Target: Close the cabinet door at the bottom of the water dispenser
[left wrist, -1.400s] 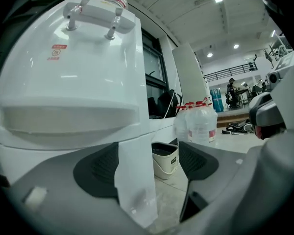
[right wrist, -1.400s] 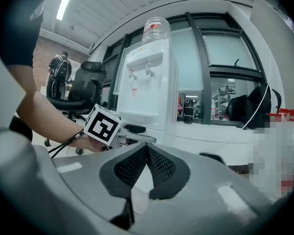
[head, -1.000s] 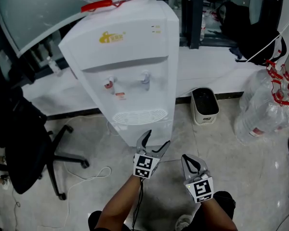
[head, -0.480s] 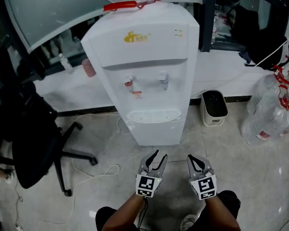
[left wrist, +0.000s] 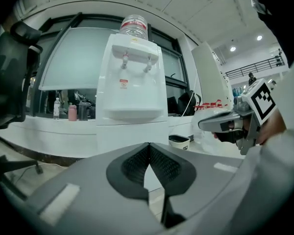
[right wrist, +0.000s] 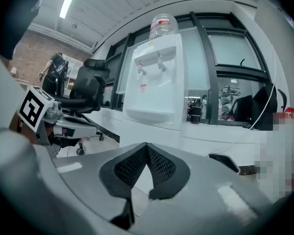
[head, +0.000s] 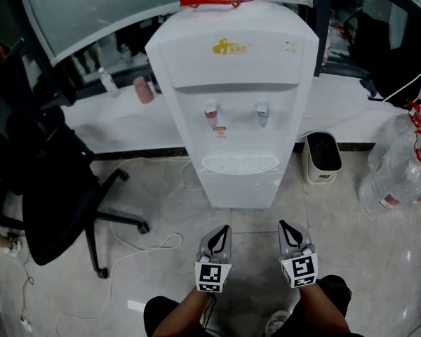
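Pale tiled floor low in the frame, white water dispenser at upper centre, your left tongs just closed on nothing, right tongs clenched empty alongside.

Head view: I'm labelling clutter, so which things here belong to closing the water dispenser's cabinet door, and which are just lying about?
Job: water dispenser; left gripper, jaws just closed on nothing; right gripper, shut.
Lying about: office chair; small bin; clear water jugs; pink cup.
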Demonstrator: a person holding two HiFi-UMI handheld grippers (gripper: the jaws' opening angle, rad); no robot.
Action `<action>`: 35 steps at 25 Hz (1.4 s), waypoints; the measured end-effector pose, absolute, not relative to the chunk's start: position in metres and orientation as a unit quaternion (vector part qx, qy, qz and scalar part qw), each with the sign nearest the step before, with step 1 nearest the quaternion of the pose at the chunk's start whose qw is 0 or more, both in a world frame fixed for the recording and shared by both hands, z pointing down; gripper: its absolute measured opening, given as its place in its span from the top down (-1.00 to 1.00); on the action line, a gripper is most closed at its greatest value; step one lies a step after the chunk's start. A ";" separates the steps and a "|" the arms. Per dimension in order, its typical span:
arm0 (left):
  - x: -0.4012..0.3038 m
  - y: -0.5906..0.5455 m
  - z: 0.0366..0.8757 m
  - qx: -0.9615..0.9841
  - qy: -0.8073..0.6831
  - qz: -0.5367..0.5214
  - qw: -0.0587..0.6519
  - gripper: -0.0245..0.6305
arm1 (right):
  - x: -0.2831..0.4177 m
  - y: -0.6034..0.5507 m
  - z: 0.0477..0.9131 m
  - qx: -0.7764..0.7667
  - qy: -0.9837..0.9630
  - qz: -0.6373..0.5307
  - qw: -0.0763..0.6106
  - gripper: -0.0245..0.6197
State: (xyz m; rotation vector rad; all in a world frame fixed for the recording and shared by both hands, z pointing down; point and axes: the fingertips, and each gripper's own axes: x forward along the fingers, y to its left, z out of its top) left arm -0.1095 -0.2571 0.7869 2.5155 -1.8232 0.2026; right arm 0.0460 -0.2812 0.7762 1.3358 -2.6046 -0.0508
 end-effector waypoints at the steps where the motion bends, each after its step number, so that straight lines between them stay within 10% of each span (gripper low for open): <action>1: -0.115 -0.256 0.788 0.806 -0.588 0.068 0.013 0.87 | 0.044 -0.281 0.775 0.454 -0.885 -0.016 0.103 0.91; 23: -0.207 -0.204 0.682 0.752 -0.650 0.092 0.063 0.87 | -0.038 -0.200 0.640 0.394 -0.917 0.010 0.063 0.91; 35: -0.198 -0.137 0.480 0.751 -0.648 0.076 0.105 0.87 | -0.033 -0.157 0.440 0.396 -0.915 0.029 0.066 0.91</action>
